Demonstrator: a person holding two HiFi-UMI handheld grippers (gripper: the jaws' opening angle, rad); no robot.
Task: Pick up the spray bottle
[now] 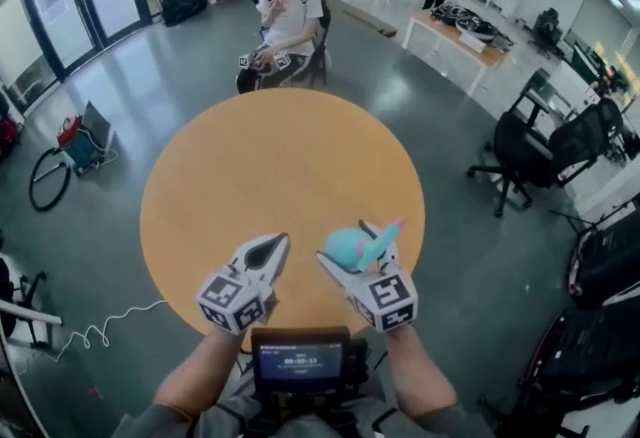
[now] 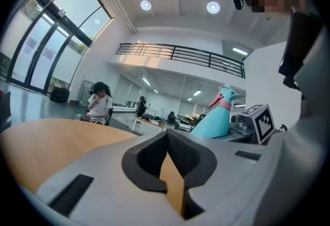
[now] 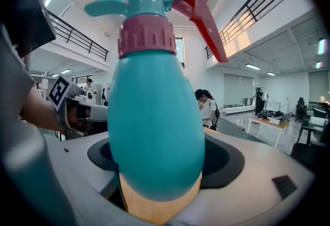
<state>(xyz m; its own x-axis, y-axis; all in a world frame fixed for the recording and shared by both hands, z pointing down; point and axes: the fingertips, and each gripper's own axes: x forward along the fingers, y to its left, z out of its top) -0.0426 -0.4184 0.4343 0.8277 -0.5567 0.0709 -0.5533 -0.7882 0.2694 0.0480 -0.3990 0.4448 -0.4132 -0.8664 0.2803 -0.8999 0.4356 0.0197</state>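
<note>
Spray bottle (image 3: pixel 154 116), teal with a pink collar and red trigger, is gripped around its belly by the right tool (image 1: pixel 355 261), apparently lifted clear of the round orange bench (image 1: pixel 260 161). The left tool (image 1: pixel 270 246), beside it, is closed and empty. The pick-up looks complete; the next move needs only a steady hold.

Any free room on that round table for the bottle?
Nearly the whole table is bare, from the far rim by the seated person to the middle. Only the near edge is crowded, under the left gripper and the right gripper holding the spray bottle.
</note>
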